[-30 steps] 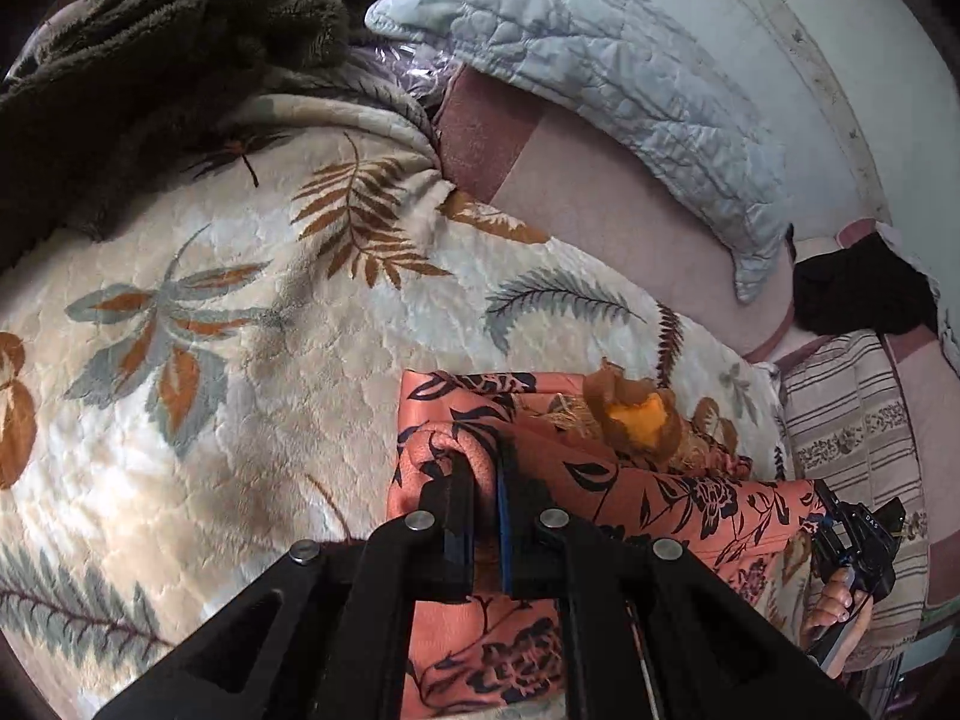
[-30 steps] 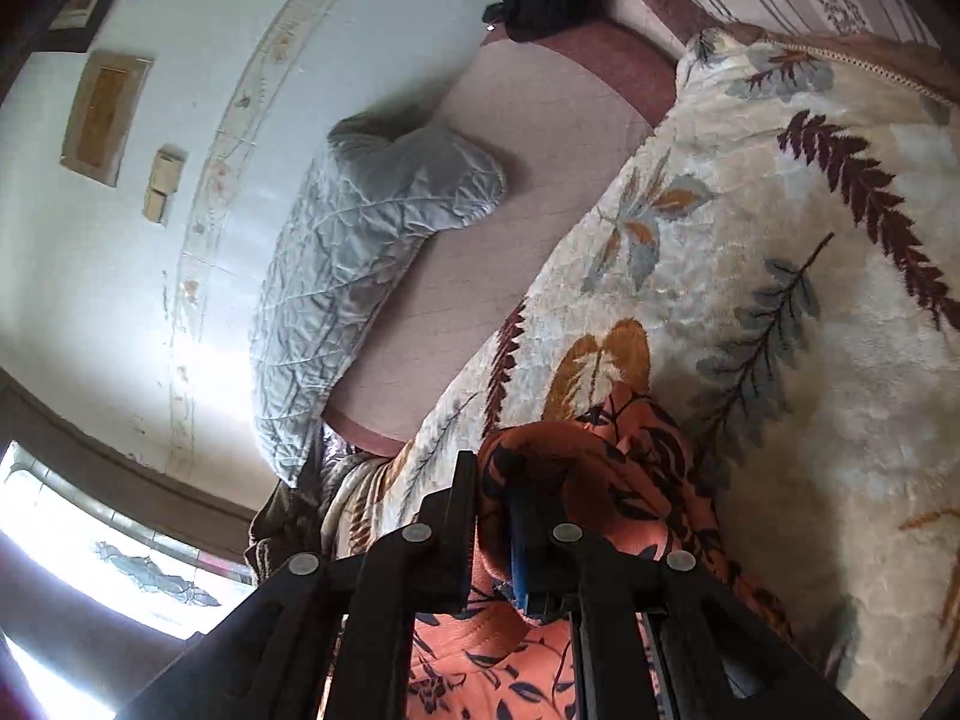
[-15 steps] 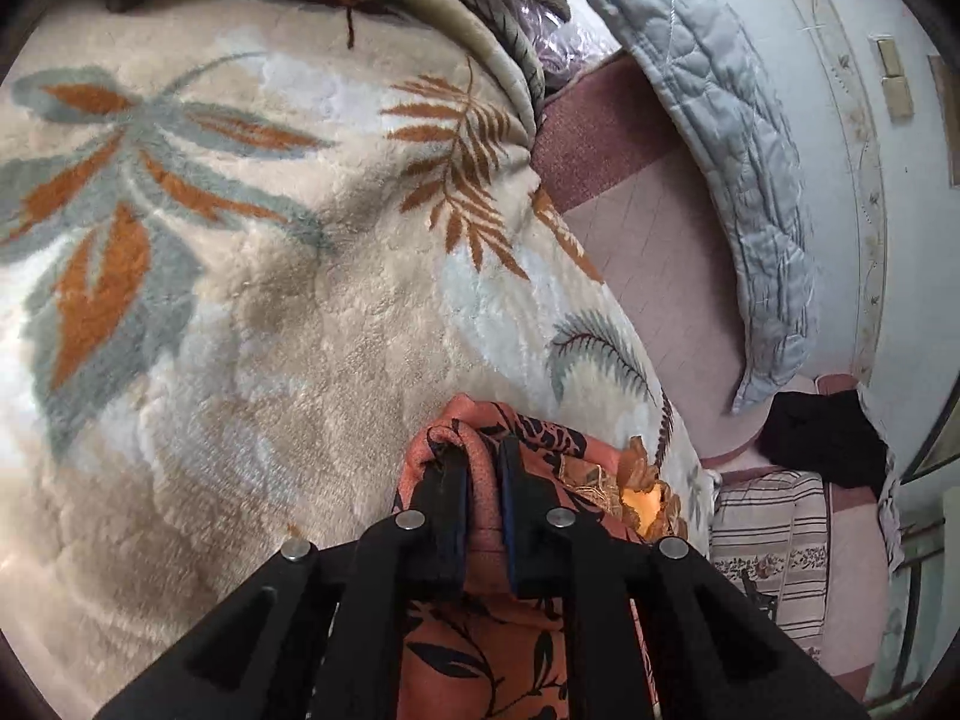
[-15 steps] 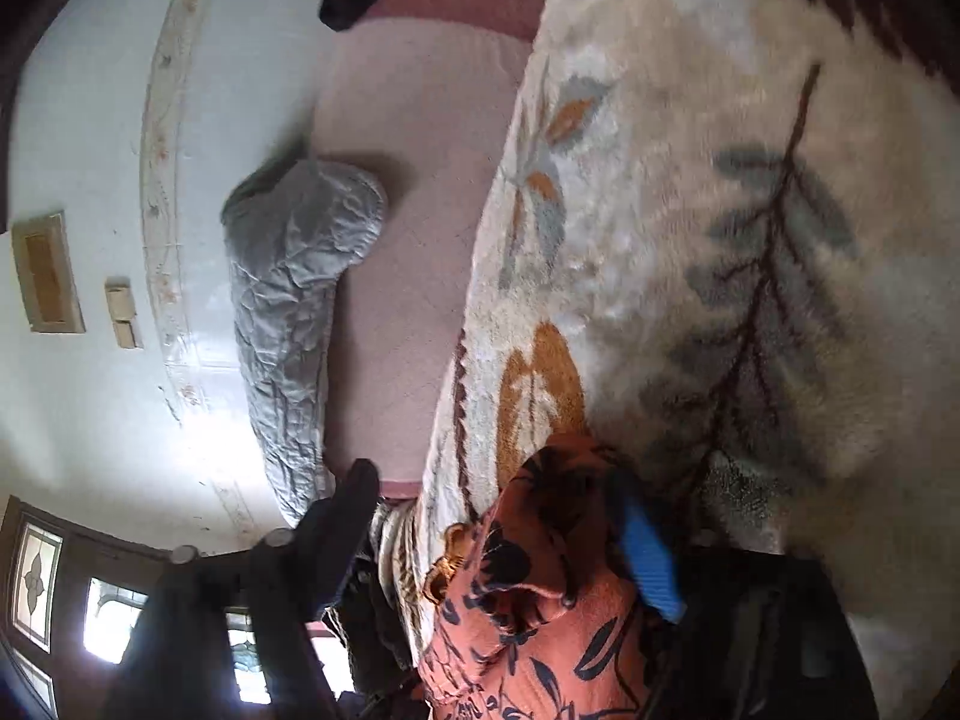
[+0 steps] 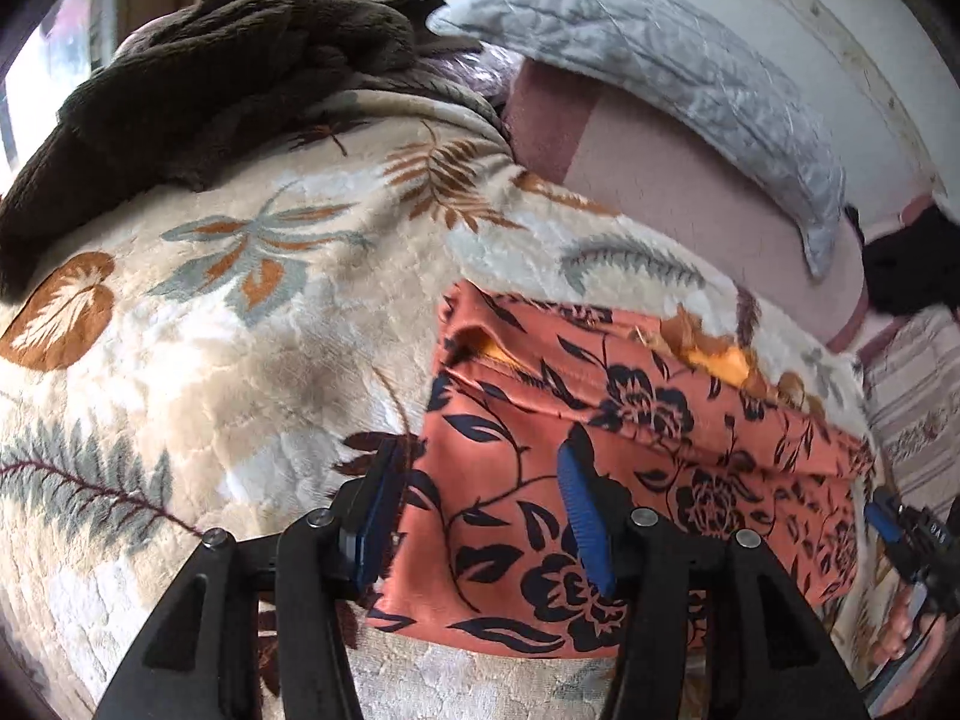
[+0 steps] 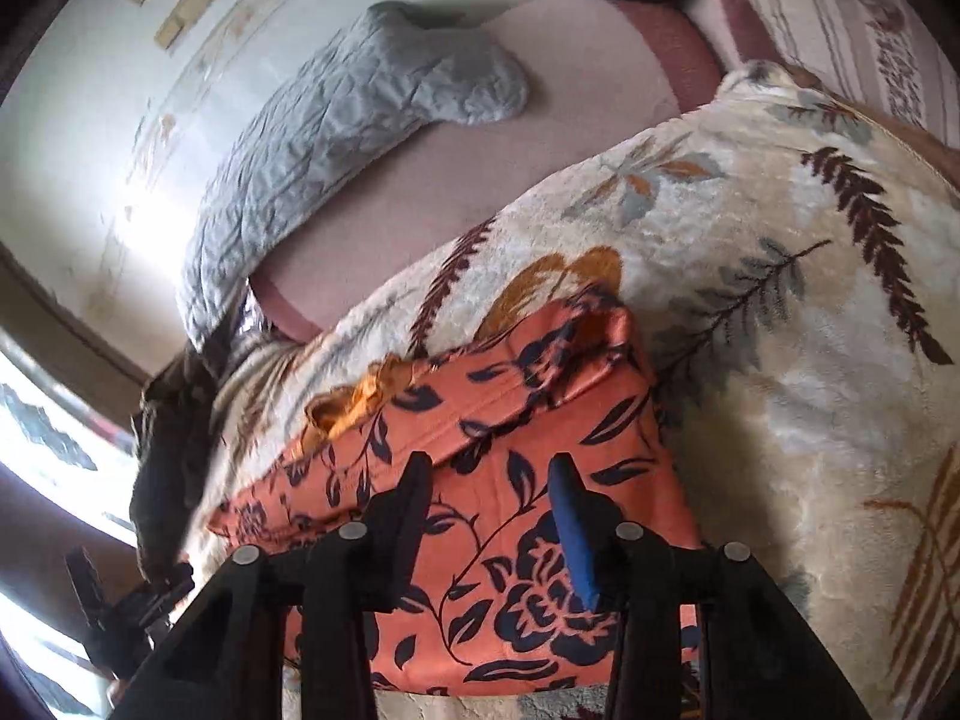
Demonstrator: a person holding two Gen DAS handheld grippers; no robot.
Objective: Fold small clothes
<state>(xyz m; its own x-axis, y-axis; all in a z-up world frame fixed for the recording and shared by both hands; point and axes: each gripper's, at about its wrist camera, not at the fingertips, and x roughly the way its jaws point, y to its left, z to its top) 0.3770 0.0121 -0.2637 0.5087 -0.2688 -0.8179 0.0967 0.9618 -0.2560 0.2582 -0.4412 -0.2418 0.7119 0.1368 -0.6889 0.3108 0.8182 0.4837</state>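
The folded garment point(image 5: 630, 450) lies on the blanket point(image 5: 240, 360), which covers the bed. Behind it a pillow point(image 5: 660, 72) rests against the wall; a throw point(image 5: 198, 78) is heaped at the blanket's far left.

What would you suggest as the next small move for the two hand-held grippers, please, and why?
Probably lift both clear. The orange floral garment already lies folded flat on the leaf-print blanket; the left hand-held gripper, jaws opening, and the right hand-held gripper, jaws closing, hover over it, pinching nothing.

A cream leaf-print blanket point(image 5: 198, 324) covers the bed (dark brown fleece point(image 5: 198, 78) heaped on it), a grey quilted pillow point(image 5: 672, 90) lying near.
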